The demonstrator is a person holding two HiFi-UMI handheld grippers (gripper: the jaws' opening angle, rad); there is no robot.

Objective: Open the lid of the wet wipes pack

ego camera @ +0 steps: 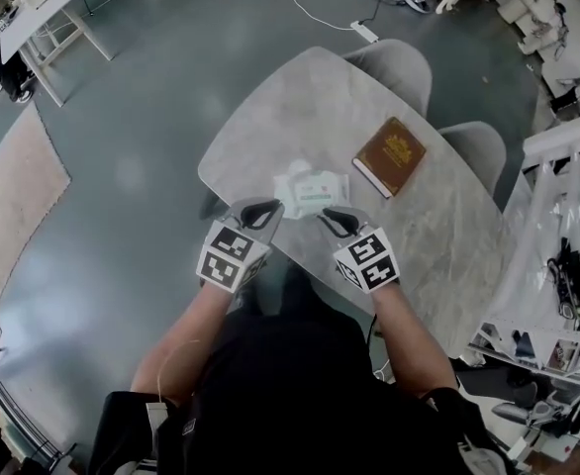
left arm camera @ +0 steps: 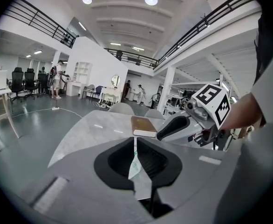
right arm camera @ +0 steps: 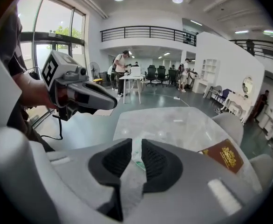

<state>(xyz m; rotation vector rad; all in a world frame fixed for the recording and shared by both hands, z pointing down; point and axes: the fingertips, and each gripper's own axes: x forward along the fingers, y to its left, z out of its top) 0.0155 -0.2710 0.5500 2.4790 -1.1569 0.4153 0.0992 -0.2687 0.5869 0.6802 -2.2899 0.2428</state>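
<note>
Currently the soft white-and-green wet wipes pack (ego camera: 313,190) lies by the near edge of the grey marbled table (ego camera: 300,97); the left gripper (ego camera: 266,209) is clamped on its thin side seam; the right gripper (ego camera: 333,218) has its jaws apart around the opposite seam; we expect a one-sided hold to swing it off that edge; the brown gilt book (ego camera: 390,155) lies well apart.

A round, grey-veined marble table (ego camera: 300,97) stands on a glossy grey floor (ego camera: 151,97). A closed brown book (ego camera: 389,156) with gold ornament on its cover lies flat on it, near the far-right edge. Two grey chairs (ego camera: 399,67) (ego camera: 480,148) are tucked against that side. Beyond them a white power strip (ego camera: 364,31) lies on the floor. A white trestle table (ego camera: 41,3) stands far left, with a pale rug (ego camera: 13,196) nearer.
</note>
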